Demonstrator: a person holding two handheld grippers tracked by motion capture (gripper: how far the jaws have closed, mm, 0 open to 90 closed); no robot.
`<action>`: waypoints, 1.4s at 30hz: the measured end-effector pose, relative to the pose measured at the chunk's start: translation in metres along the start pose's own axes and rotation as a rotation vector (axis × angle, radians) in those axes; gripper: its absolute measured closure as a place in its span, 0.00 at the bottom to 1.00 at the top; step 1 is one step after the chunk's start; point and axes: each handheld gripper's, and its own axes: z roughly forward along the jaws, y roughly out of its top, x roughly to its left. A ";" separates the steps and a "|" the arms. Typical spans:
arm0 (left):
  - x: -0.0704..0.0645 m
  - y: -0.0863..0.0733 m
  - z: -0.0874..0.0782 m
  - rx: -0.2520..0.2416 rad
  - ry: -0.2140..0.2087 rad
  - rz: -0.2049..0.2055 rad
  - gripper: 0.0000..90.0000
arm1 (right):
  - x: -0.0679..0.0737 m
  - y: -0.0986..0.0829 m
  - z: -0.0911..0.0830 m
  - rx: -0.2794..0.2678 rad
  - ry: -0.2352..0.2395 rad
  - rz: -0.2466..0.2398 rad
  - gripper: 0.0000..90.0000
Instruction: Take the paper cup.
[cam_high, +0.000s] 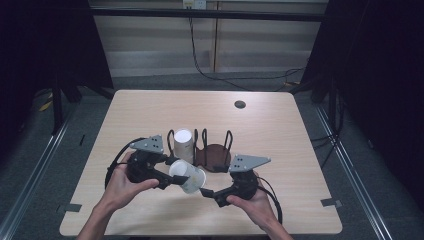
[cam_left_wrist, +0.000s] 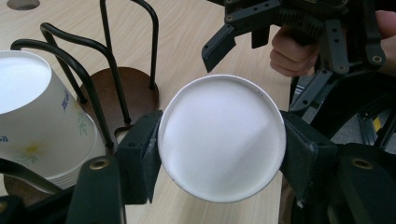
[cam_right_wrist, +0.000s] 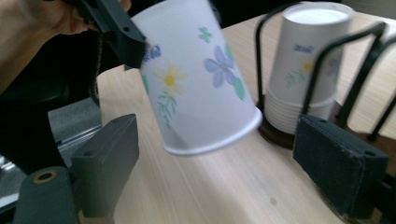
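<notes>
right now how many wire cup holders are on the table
2: one holder left of centre holds the upside-down cup stack; the holder beside it on the right stands empty.

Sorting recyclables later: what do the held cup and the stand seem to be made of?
The held cup looks like matte white paper: printed flowers and a rolled rim. The stand seems to be glossy black wire loops on a dark brown round base, possibly wood, though that is uncertain.

A round grommet hole (cam_high: 240, 104) sits near the counter's (cam_high: 145, 107) far edge; cables (cam_high: 210, 75) trail across the grey floor (cam_high: 200, 81) behind.
</notes>
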 end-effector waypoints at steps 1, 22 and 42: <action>-0.001 0.000 0.000 -0.006 -0.004 0.003 0.41 | 0.001 0.002 0.002 0.003 0.011 -0.008 0.15; -0.006 0.003 0.010 0.037 -0.058 0.006 0.41 | 0.000 -0.003 0.030 0.043 0.093 -0.046 0.18; -0.003 0.003 0.011 0.007 -0.065 0.000 0.40 | -0.001 -0.005 0.033 0.051 0.094 -0.088 0.25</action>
